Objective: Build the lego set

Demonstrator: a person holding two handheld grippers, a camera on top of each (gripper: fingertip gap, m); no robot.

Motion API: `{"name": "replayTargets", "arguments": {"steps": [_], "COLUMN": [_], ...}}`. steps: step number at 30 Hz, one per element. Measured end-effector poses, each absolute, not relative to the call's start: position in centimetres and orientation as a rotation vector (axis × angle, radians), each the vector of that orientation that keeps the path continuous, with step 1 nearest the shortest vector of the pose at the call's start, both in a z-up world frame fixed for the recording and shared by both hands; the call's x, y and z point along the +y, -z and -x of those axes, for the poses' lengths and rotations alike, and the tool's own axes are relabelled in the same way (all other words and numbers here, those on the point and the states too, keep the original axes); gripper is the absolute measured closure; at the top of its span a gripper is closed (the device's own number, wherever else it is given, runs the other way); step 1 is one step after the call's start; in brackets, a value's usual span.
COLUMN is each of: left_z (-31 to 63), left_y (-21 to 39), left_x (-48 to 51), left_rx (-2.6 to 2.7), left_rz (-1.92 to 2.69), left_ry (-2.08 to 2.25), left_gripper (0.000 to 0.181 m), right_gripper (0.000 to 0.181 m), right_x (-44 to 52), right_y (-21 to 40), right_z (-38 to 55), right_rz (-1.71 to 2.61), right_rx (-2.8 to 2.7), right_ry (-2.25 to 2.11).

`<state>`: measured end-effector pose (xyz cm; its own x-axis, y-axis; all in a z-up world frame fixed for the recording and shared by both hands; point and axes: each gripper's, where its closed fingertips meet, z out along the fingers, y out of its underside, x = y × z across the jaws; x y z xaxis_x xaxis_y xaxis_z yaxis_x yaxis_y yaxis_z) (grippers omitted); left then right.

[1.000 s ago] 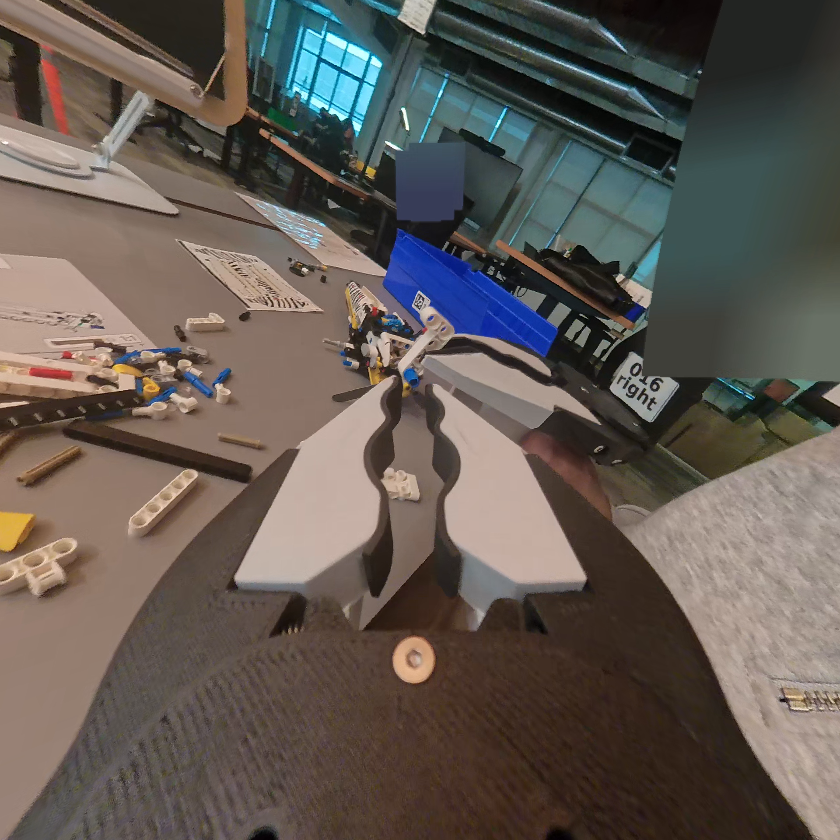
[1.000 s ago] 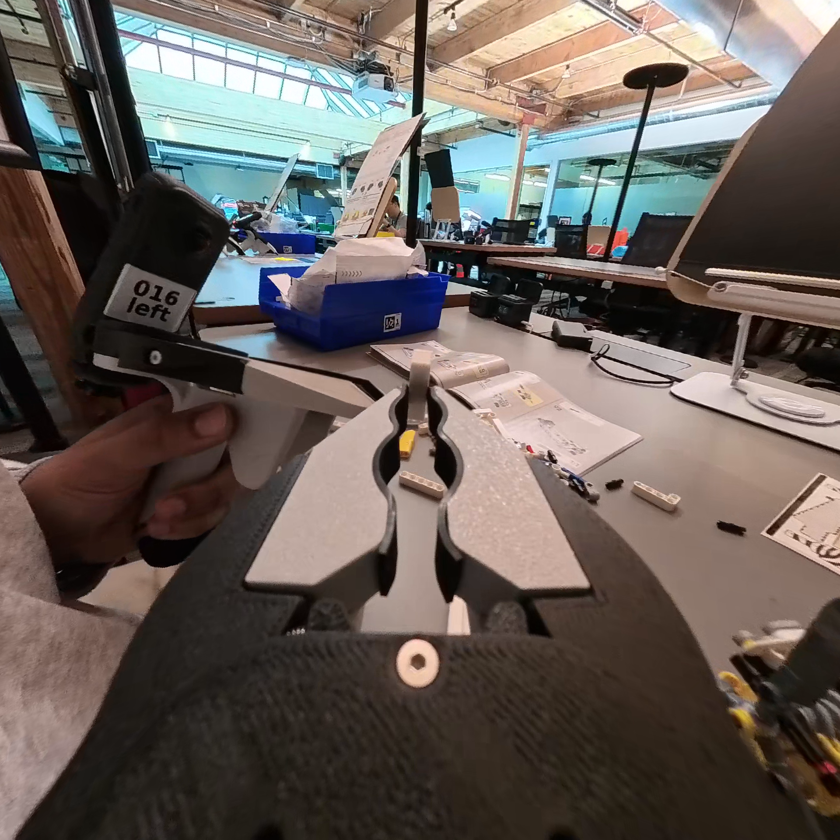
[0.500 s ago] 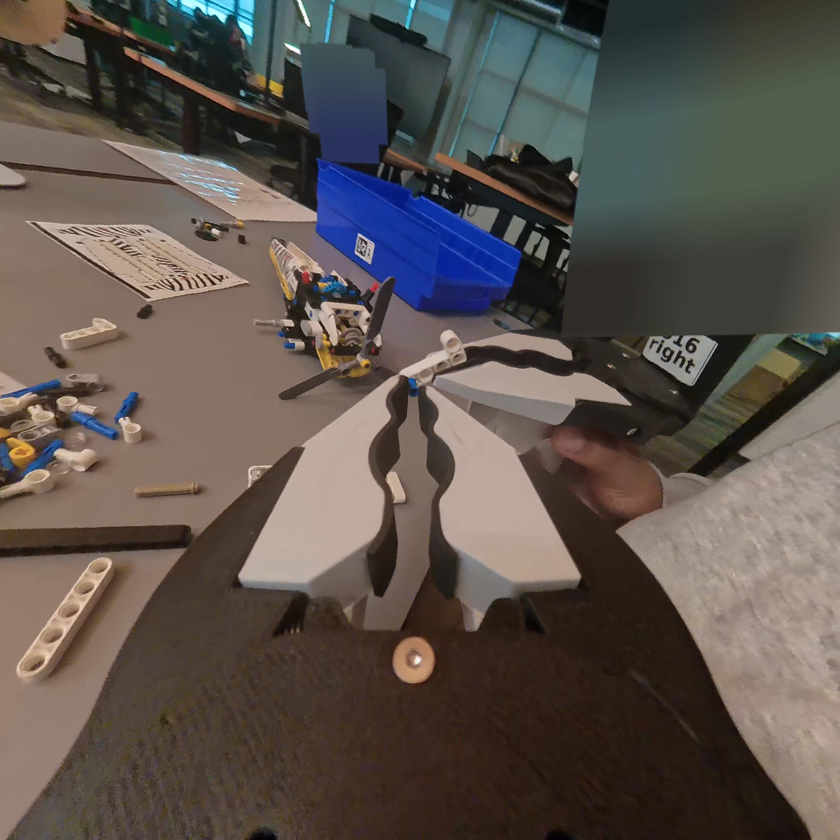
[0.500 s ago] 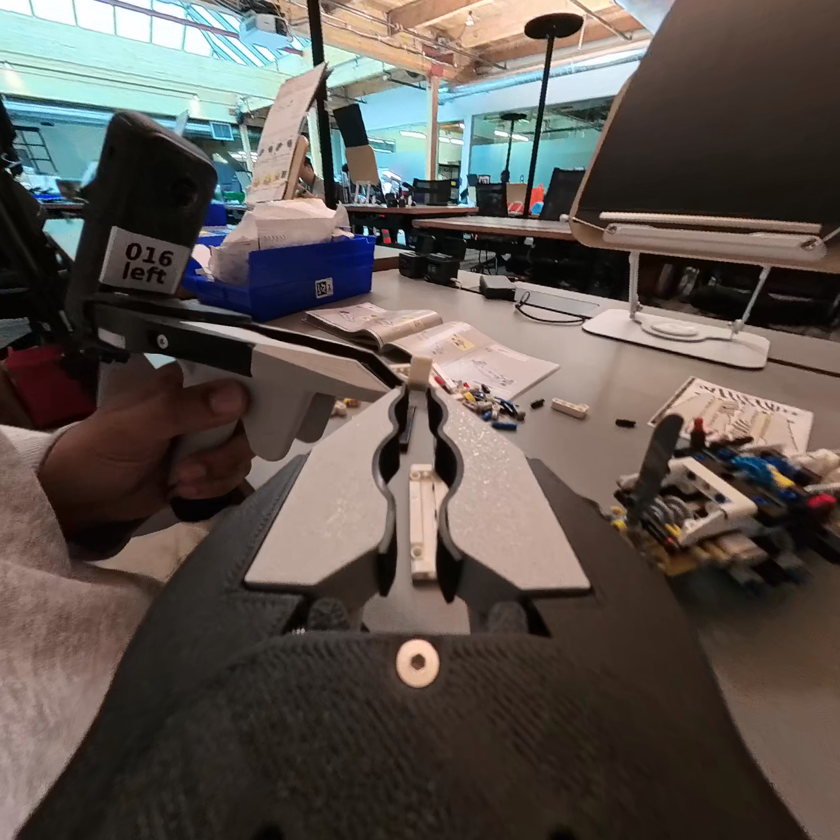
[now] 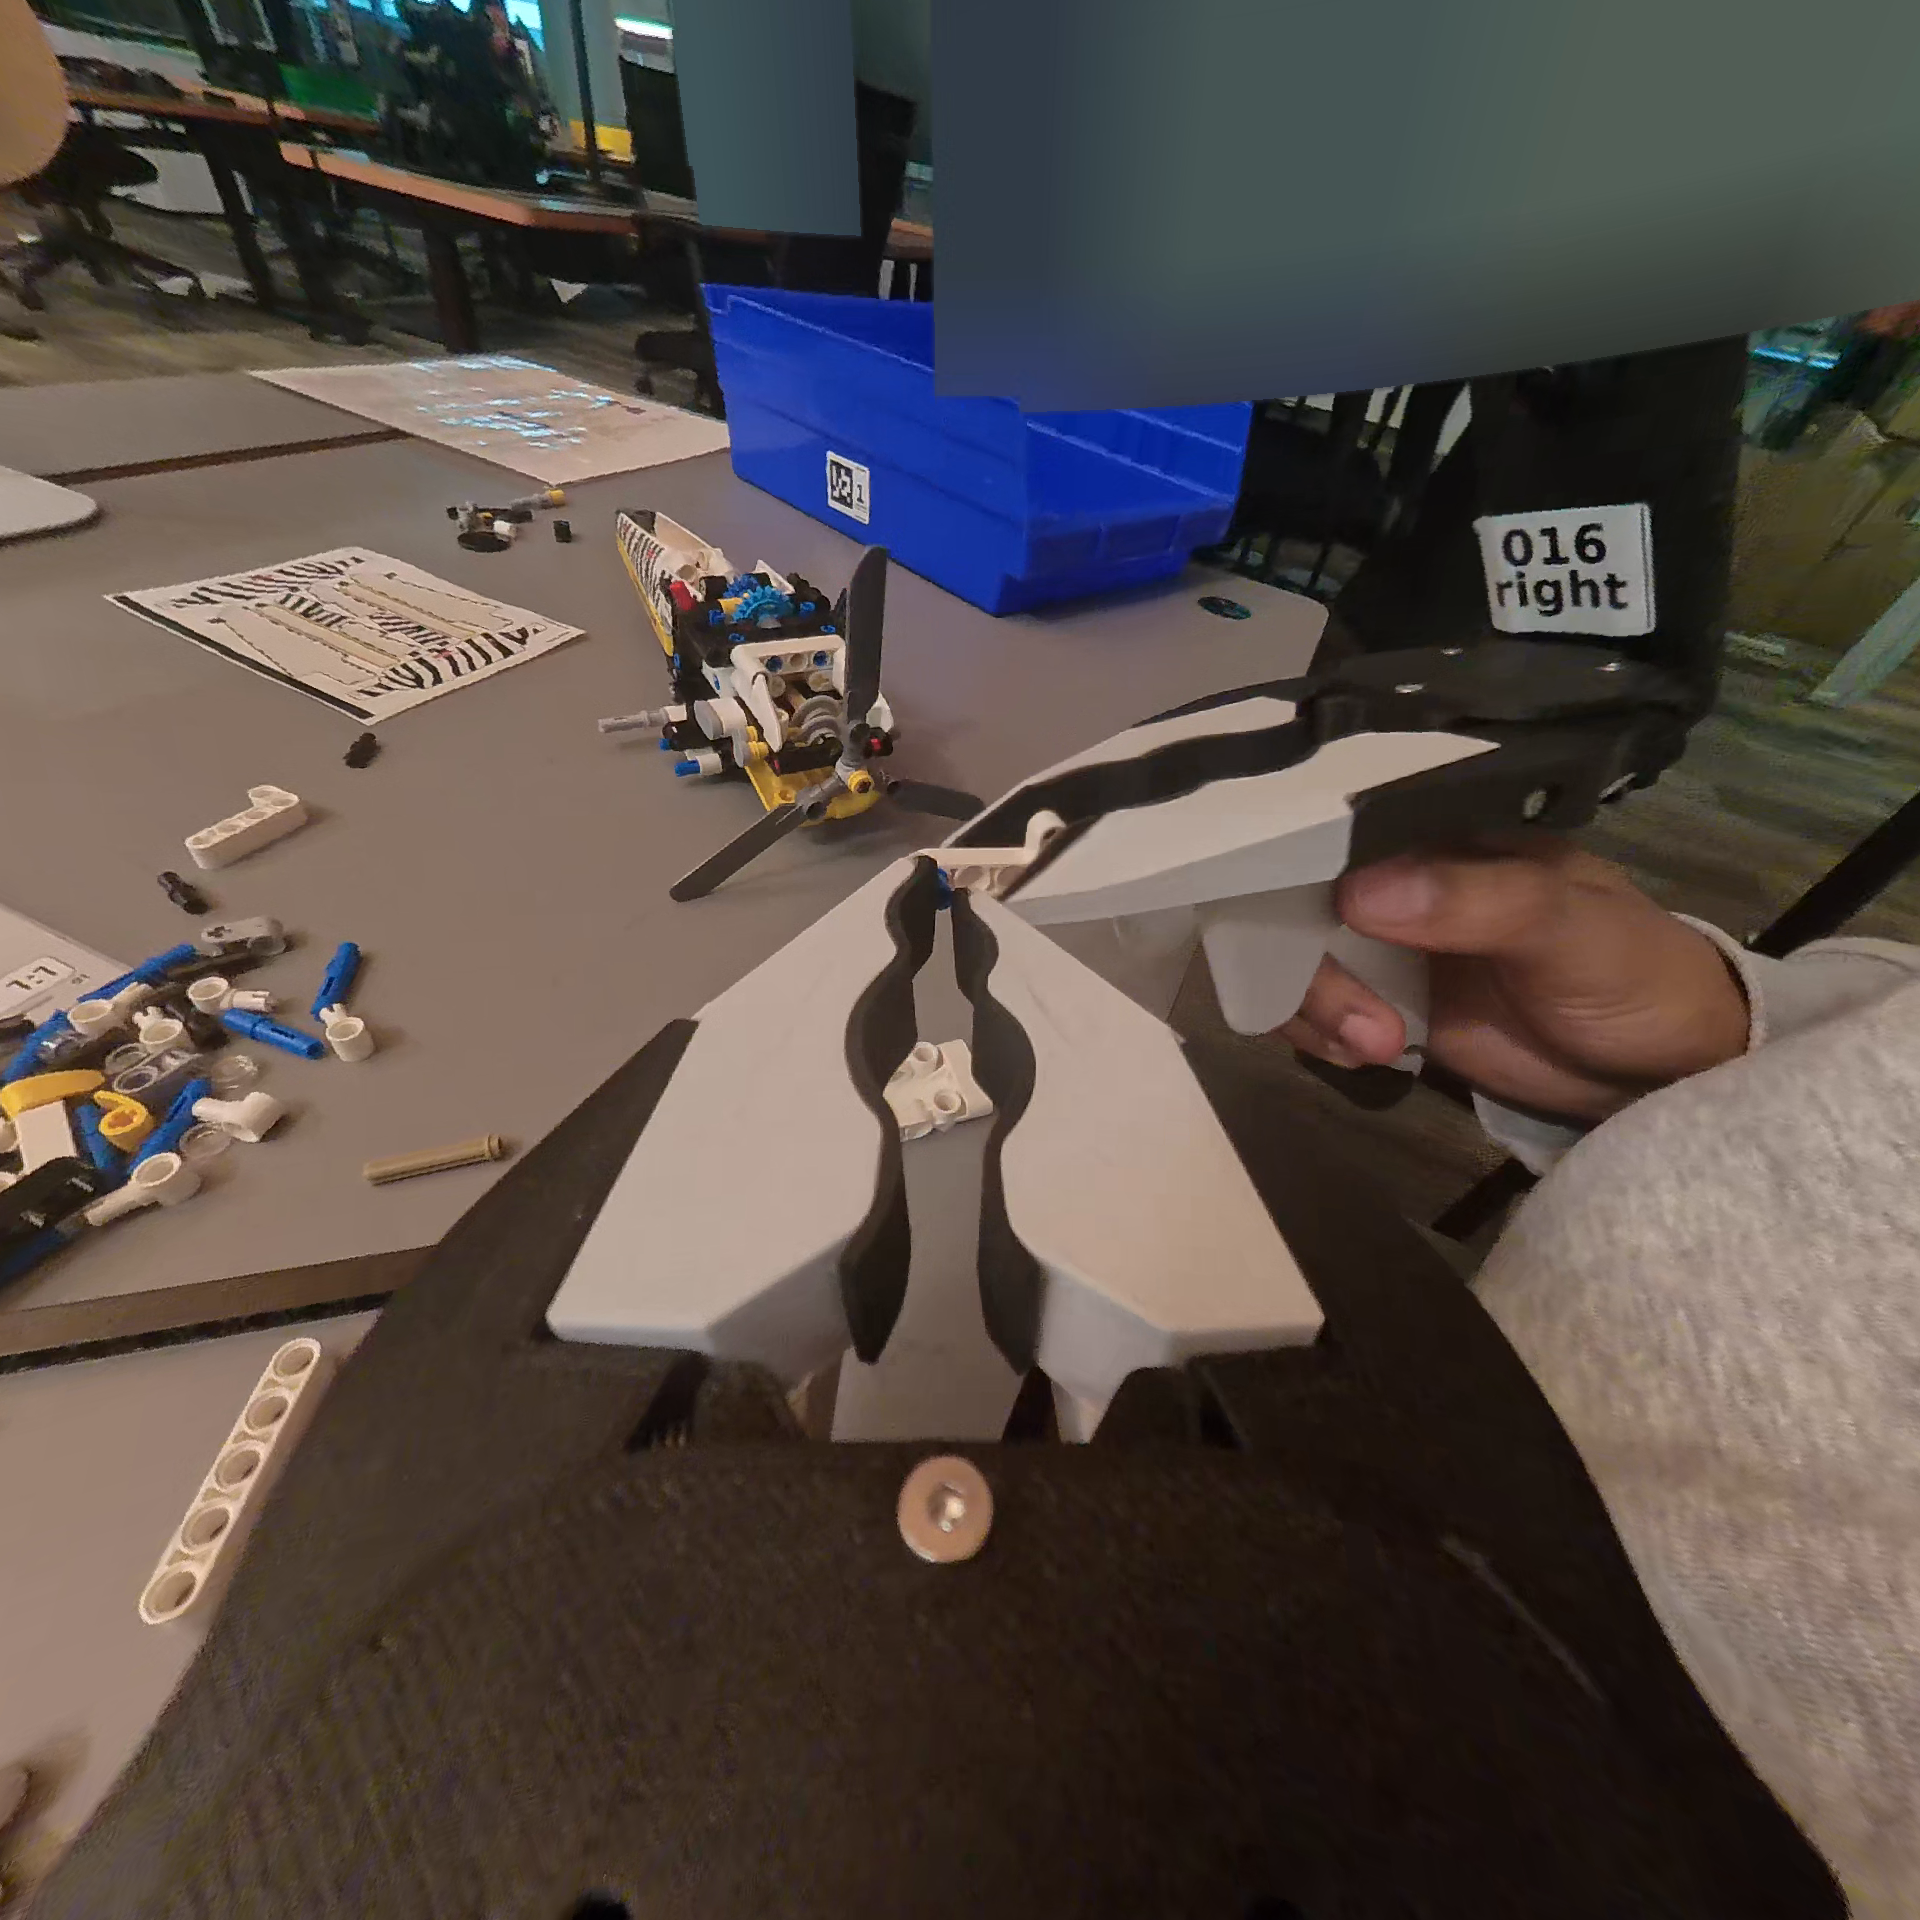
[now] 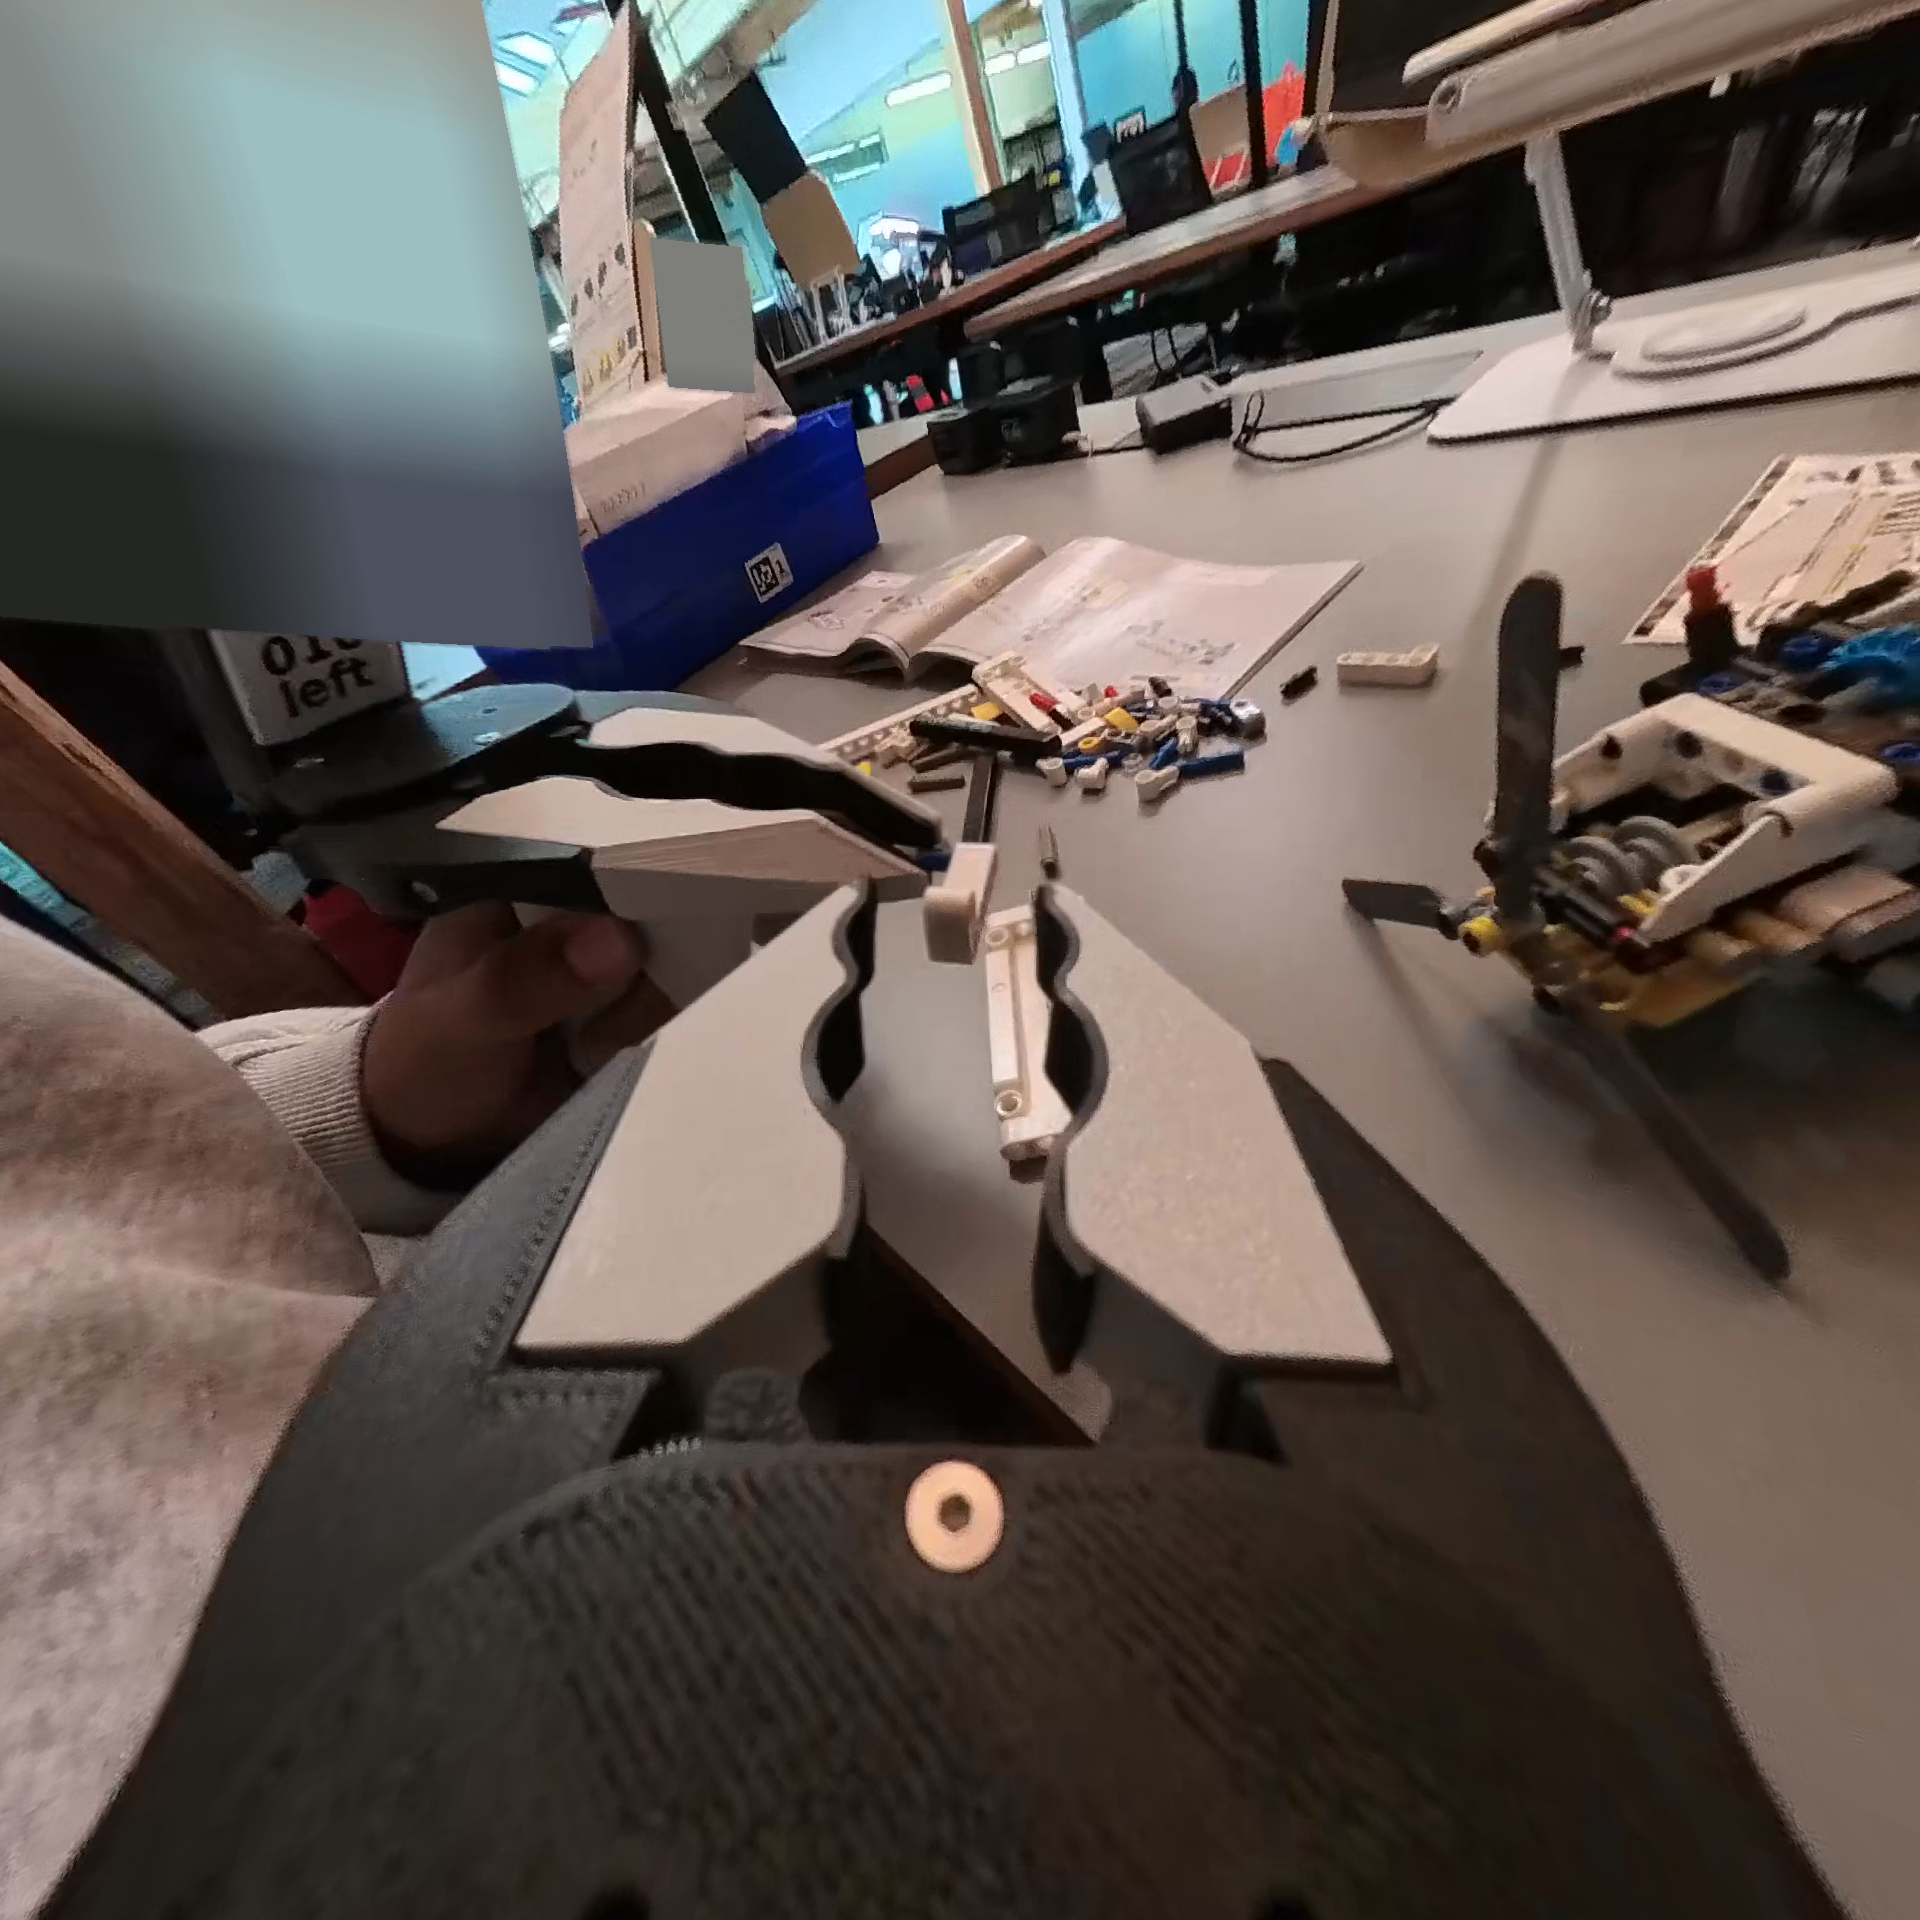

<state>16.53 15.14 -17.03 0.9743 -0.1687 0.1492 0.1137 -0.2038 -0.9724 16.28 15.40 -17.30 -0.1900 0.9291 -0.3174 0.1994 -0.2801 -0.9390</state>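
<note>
Blue bin (image 6: 727, 561) holding white packets (image 6: 665, 447), second blue bin (image 5: 977, 488) contents unseen

Matt grey table (image 5: 499, 831) with a raw wood edge. Glossy blue plastic bin (image 5: 997, 499). Smooth plastic bricks (image 6: 1101, 738), shiny. Paper booklet (image 6: 1091, 613), slightly glossy. Rough, ribbed black gripper mount (image 6: 935, 1714) with a bright metal screw (image 6: 954, 1515). Soft grey knitted sleeve (image 5: 1714, 1299).

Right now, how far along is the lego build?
Done: the plane fuselage with its propeller stands on the table. In hand: left gripper shut on a blue pin carrying a small white beam; right gripper open around it. Left: the loose parts pile and a long white beam lie unplaced, so plenty probably remains.
</note>
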Motion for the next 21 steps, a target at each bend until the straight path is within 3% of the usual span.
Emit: {"name": "replayTargets", "arguments": {"steps": [3,7,14,21], "left_z": [-16.4,-15.7,-15.4,-15.4], "left_y": [17.3,18.2,20.4,21.4], "left_x": [14.9,14.7,13.9,13.9], "left_rx": [0.018,-0.064,-0.142,-0.160], "left_rz": [1.759,1.796,1.919,1.990], "left_ry": [0.262,0.300,0.395,0.370], "left_gripper": [0.180,0.170,0.161,0.160], "right_gripper": [0.174,0.175,0.174,0.174], "right_x": [15.4,16.1,20.0,18.4], "right_y": [17.5,18.4,23.4,23.4], "right_z": [-16.1,-15.9,-17.3,-16.6], "right_rz": [1.451,1.458,1.459,1.382], "right_rx": [-1.375,-1.452,-1.718,-1.774], "right_ry": [-1.526,-1.440,-0.855,-0.896]}}
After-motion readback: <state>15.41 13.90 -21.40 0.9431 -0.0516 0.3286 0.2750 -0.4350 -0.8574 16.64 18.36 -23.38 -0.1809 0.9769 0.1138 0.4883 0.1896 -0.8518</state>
